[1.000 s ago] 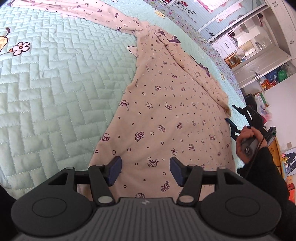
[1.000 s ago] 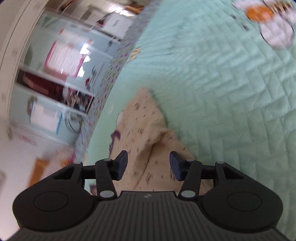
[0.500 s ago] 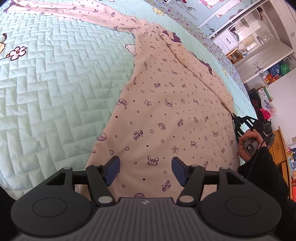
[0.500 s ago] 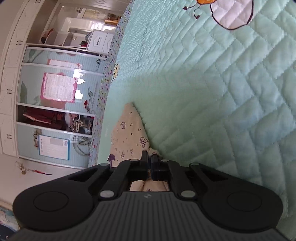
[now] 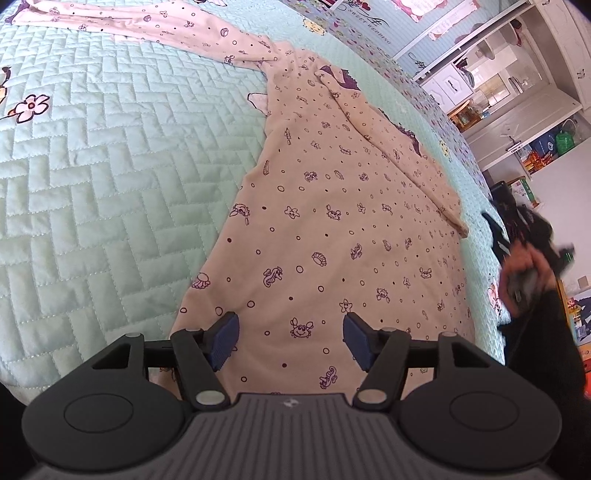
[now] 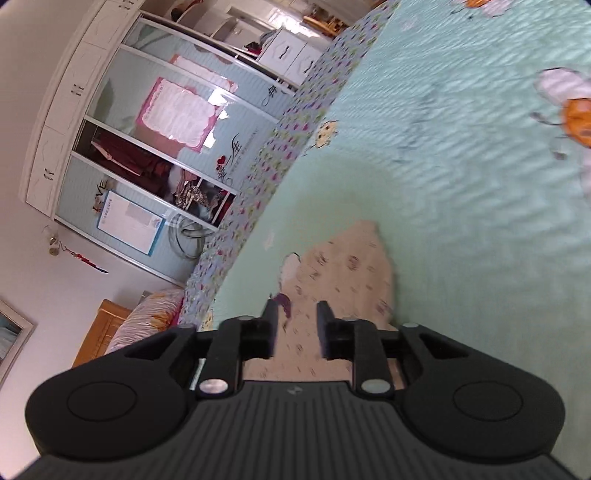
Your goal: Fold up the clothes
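nearest the left camera, the left gripper [image 5: 290, 338] hangs over the near hem of the garment [image 5: 332, 229] with its blue pads [image 5: 221, 341] spread wide apart; the cloth lies flat beneath them, neither pad pressing on it, so this tool is released and grasps nothing. the garment is a cream piece printed with small purple sea creatures and rings, spread on a mint green quilt [image 5: 110, 166] with a zigzag stitch. it widens toward the camera and narrows going away, where a long sleeve [image 5: 140, 18] runs off to the far left across the quilt. another sleeve lies folded down the garment's right side.

at the right edge of the same view, blurred, a hand [image 5: 524, 273] in a dark sleeve [image 5: 543, 354] grips the handle of the other tool, just off the garment's right edge.

in the right camera, the right gripper [image 6: 297, 325] has its jaws opening, a narrow gap between them. cream cloth [image 6: 347, 269] shows in that gap and beyond it, but the pads do not look pressed on it; the picture is blurred there. past the cloth the quilt stretches away, with a flowered border [image 6: 258, 177] along its edge, and farther off stands a wardrobe [image 6: 147, 122] with pale blue sliding doors.
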`<action>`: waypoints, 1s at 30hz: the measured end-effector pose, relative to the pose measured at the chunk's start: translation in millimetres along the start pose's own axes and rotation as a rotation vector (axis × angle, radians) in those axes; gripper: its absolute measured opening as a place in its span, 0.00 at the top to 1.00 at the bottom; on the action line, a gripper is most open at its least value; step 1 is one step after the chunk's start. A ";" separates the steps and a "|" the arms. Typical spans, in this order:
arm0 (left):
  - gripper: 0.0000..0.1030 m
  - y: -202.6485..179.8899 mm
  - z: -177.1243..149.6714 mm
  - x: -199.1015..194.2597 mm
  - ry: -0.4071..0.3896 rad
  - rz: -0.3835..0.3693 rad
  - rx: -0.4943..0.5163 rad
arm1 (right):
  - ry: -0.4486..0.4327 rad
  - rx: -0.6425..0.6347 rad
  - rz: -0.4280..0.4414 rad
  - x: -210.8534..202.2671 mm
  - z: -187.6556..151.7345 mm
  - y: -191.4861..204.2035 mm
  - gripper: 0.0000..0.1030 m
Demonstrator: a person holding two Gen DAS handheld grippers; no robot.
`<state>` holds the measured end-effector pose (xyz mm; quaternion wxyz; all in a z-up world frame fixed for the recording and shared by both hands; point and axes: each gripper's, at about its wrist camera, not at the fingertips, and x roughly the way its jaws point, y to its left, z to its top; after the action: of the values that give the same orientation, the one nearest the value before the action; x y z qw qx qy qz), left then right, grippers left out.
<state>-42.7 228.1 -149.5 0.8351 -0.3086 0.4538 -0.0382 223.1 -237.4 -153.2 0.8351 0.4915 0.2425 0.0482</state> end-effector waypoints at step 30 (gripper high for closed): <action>0.37 -205.0 212.2 245.3 -0.130 0.073 0.367 | 0.173 -0.432 0.071 -11.4 -107.3 -11.0 0.56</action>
<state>311.1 80.4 -132.5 0.9057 -0.1363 0.3952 -0.0699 162.9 -161.2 -201.1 0.8947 0.3036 0.2800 0.1702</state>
